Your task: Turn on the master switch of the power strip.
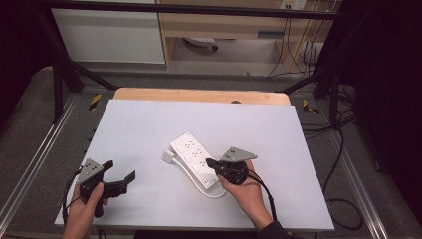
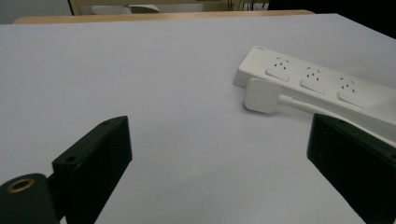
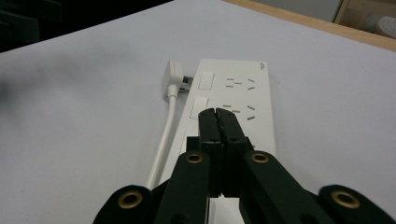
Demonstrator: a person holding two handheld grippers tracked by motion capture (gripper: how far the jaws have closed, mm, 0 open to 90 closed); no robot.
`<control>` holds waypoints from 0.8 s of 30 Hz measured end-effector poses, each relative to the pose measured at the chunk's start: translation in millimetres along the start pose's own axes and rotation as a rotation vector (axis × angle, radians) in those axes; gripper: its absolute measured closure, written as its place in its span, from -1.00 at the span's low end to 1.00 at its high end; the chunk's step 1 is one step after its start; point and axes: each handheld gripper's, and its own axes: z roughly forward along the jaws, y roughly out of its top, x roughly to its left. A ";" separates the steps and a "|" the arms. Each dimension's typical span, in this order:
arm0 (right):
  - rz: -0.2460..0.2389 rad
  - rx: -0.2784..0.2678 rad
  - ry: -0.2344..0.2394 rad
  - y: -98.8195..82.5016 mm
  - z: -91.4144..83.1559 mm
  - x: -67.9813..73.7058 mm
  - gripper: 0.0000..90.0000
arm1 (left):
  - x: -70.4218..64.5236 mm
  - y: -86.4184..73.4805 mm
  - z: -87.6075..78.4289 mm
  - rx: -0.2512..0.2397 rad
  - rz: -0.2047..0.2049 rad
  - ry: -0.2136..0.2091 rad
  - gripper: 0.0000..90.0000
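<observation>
So the white power strip (image 1: pixel 195 164) lies mid-table (image 1: pixel 149 129), plug (image 1: pixel 168 157) beside it. Right hand-held gripper (image 1: pixel 209 163) is pinched together, nothing between, over the strip; left hand-held gripper (image 1: pixel 119 175) spread wide, well apart.

I work in what looks like a lab or test room: my table (image 1: pixel 149 124), covered with a pale sheet over a wooden top, stands inside a black metal frame (image 1: pixel 59 74). Black cables (image 1: pixel 338 164) trail over the grey carpet. Behind stand a light wooden cabinet (image 1: pixel 224 25) and a white panel (image 1: pixel 109 35).
</observation>
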 end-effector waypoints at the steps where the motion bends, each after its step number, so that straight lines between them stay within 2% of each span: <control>1: -0.002 0.005 -0.001 -0.9 1.0 0.2 1.00 | -0.3 -0.2 0.4 0.007 0.004 -0.001 -0.85; 12: 0.030 0.068 -0.012 -11.4 3.9 2.0 1.00 | -0.4 -0.5 -1.3 0.008 0.004 0.010 -0.86; 24: 0.040 0.100 -0.011 -19.7 1.3 6.1 1.00 | -1.7 -0.6 0.9 0.020 0.012 0.004 -0.86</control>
